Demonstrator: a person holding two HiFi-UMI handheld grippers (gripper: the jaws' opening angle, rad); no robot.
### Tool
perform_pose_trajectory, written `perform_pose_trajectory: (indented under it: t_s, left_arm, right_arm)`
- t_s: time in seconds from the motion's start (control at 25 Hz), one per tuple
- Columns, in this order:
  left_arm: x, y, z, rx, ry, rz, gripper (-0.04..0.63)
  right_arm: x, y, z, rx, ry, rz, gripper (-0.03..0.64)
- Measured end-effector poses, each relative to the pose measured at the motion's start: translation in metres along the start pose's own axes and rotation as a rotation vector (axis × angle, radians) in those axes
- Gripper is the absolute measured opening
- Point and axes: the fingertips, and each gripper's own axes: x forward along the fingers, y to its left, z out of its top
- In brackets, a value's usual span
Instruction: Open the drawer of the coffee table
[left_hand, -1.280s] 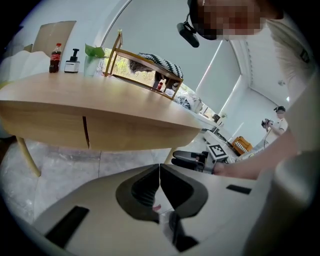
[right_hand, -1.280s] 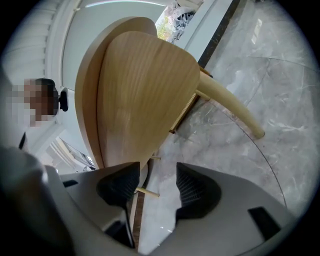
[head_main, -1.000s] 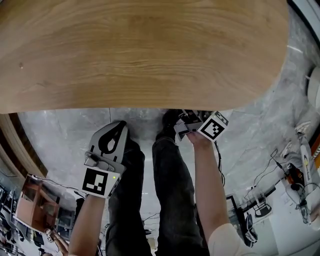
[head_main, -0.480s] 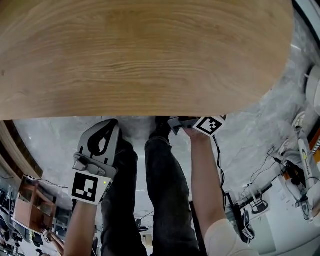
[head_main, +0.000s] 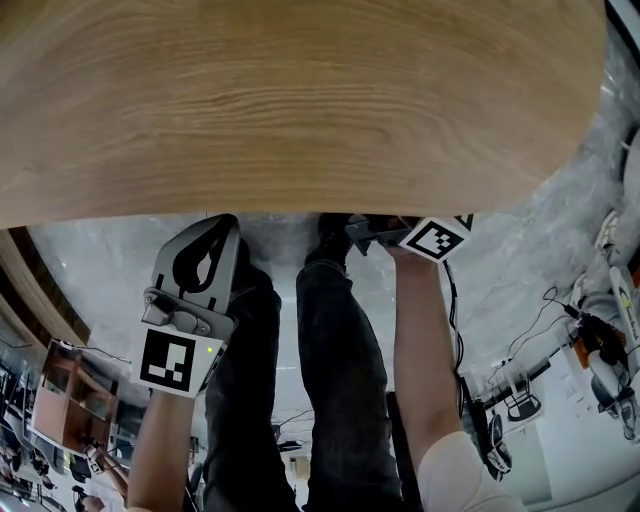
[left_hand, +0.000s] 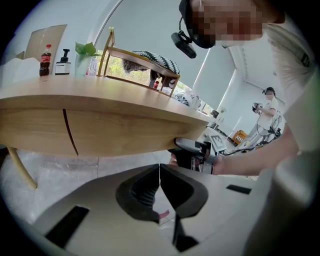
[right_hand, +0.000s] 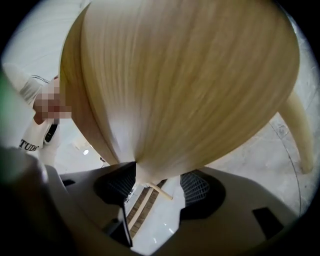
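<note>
The drawer (left_hand: 130, 132) sits shut in the front band of the wooden surface (head_main: 300, 100). In the left gripper view a thin dark seam (left_hand: 70, 132) marks its left end, and its face lies flush with the wood beside it.

The right hand-held gripper (right_hand: 157, 186) is tucked under the near rim of the surface, at the drawer's right end, and points about level. Its jaws are spread wide and have just been closing a little. The lower edge of the wood lies between them, and the pads do not visibly clamp it. A pale leg (right_hand: 300, 135) of the surface slants down at the right of that view.

The left hand-held gripper (left_hand: 160, 172) hangs apart from the surface, over the person's left thigh, angled downward. Its jaws are pressed together with nothing between them.

On top of the surface, at its far left, stand a cola bottle (left_hand: 45, 60), a pump bottle (left_hand: 63, 62) and a small green plant (left_hand: 86, 49), with a gold-framed rack (left_hand: 140, 57) beside them. Grey marbled floor (head_main: 480, 290) lies below.
</note>
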Motion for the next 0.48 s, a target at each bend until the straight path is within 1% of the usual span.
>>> perform_pose_trajectory:
  t_s: [0.04, 0.16, 0.2, 0.36, 0.48]
  left_arm:
    - [0.0, 0.001, -0.001, 0.002, -0.006, 0.004, 0.02]
    - [0.003, 0.007, 0.0, 0.047, -0.04, 0.01, 0.02]
    - [0.003, 0.007, 0.001, 0.051, -0.044, 0.012, 0.02]
    - [-0.002, 0.001, -0.003, -0.001, -0.03, 0.016, 0.02]
    - [-0.006, -0.001, -0.011, -0.014, -0.019, 0.009, 0.02]
  right_arm:
    - [-0.001, 0.0, -0.002, 0.005, 0.001, -0.002, 0.295]
    - [-0.003, 0.001, -0.005, 0.021, 0.001, -0.007, 0.293]
    - [-0.004, 0.002, -0.005, 0.023, 0.001, -0.011, 0.293]
    - [-0.008, 0.006, -0.008, 0.024, 0.017, -0.017, 0.293]
    - [-0.009, 0.009, -0.014, 0.029, 0.015, -0.019, 0.293]
